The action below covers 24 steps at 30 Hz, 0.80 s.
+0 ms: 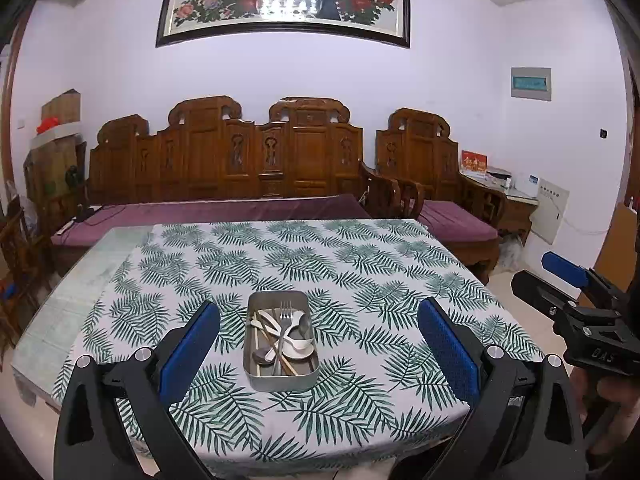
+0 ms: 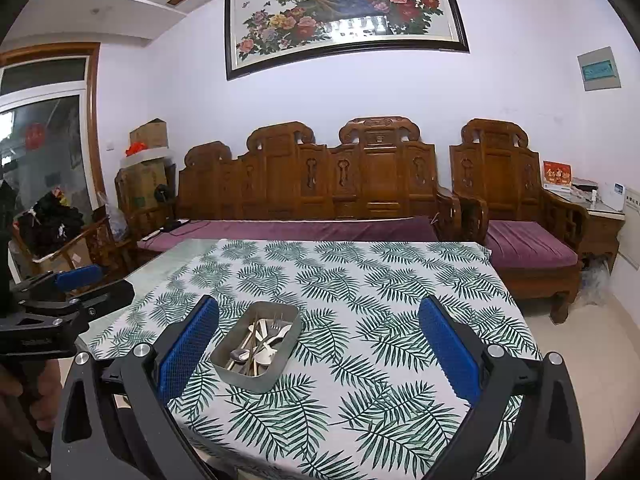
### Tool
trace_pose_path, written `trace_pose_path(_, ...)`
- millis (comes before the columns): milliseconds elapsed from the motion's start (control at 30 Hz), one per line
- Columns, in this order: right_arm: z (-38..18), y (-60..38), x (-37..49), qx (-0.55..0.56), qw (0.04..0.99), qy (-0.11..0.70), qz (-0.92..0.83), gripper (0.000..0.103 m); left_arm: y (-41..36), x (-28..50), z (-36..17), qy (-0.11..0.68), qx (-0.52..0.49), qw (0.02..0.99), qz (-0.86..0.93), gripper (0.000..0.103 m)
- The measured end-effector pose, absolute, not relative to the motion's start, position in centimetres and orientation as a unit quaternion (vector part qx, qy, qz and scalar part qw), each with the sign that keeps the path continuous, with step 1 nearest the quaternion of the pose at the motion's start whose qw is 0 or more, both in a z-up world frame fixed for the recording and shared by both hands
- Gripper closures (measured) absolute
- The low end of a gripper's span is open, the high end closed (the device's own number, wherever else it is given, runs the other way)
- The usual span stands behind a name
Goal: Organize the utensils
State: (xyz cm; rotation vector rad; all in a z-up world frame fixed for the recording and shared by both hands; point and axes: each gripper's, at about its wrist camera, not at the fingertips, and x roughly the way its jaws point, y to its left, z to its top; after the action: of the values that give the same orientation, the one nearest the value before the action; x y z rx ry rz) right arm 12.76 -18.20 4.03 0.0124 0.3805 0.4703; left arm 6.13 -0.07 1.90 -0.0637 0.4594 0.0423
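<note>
A rectangular metal tin (image 1: 256,380) stands on the leaf-patterned tablecloth (image 1: 360,272) near the table's front. It holds a fork (image 1: 285,316), white spoons (image 1: 298,346), a metal spoon and chopsticks, all piled together. My left gripper (image 1: 320,344) is open and empty, held above and in front of the tin, which shows between its blue pads. My right gripper (image 2: 320,344) is open and empty, with the tin (image 2: 240,376) just right of its left pad. The right gripper also shows in the left wrist view (image 1: 576,292), off the table's right edge.
A carved wooden sofa (image 1: 224,160) with purple cushions stands behind the table, with a matching armchair (image 1: 432,160) to its right. Bare tabletop (image 1: 68,304) shows left of the cloth. Boxes (image 2: 148,176) are stacked at the far left.
</note>
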Motion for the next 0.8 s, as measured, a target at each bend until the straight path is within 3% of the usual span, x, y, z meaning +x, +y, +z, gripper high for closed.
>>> trace_pose_path(800, 3.84, -18.23, 13.07, 0.006, 0.955, 0.190, 0.228, 0.002, -0.17, 6.19, 2.15, 0.223, -0.034, 0.974, 0.019, 0.008)
